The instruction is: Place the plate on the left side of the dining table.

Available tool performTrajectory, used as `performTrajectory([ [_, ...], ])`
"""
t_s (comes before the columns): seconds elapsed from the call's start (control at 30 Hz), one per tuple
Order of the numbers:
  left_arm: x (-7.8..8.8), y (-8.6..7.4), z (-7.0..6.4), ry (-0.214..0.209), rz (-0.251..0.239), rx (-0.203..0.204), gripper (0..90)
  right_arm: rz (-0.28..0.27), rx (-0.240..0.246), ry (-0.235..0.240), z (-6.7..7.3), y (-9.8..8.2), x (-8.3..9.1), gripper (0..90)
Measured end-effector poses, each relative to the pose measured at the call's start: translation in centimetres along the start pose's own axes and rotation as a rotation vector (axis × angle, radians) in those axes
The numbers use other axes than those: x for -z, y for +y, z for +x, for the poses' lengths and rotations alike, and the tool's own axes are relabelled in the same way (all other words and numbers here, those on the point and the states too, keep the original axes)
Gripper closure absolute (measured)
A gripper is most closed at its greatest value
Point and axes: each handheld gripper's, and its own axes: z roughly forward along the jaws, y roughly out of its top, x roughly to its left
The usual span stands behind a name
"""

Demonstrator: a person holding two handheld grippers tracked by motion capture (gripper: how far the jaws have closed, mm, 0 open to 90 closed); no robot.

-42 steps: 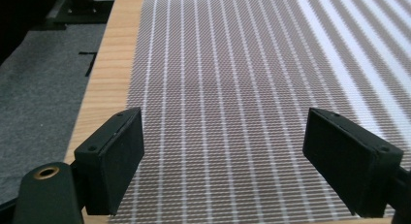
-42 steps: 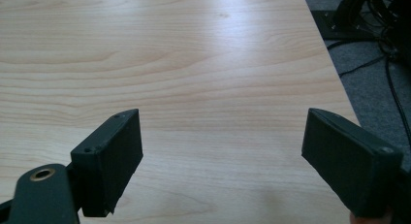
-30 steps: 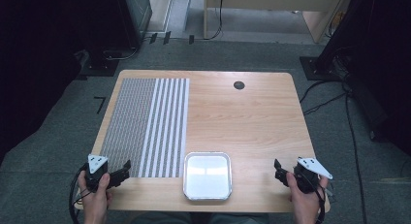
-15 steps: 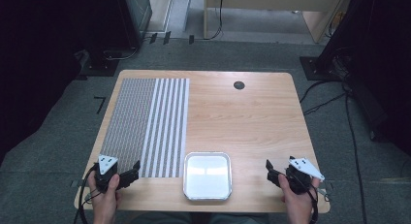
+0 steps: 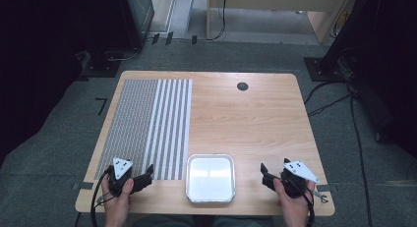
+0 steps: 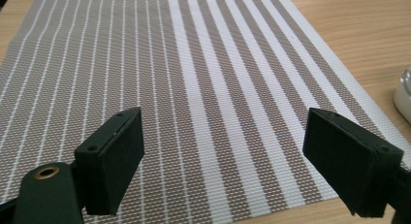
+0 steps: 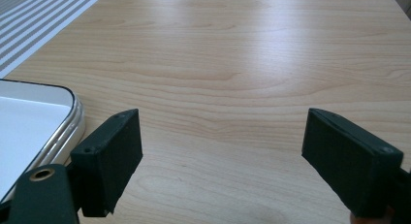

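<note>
high view: white tray [image 5: 211, 178] sits empty between left gripper [image 5: 145, 174] and right gripper [image 5: 264, 174], fingers wide.

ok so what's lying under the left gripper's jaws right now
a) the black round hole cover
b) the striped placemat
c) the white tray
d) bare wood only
b: in the left gripper view the open left gripper hangs over the striped placemat, with nothing between its jaws; the white tray sits apart on the table, to the mat's right in the high view.
</note>
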Motion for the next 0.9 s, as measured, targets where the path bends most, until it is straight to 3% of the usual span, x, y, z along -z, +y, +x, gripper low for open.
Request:
performTrajectory([
  [0.4, -0.5, 0.1, -2.2, -0.037, 0.0, -0.021, 15.0, -0.008, 0.001, 0.034, 1.6, -0.1, -0.2, 14.6],
  [0.9, -0.9, 0.1, -4.0, -0.077, 0.004, -0.03, 15.0, -0.008, 0.012, 0.066, 3.4, -0.3, -0.6, 14.6],
])
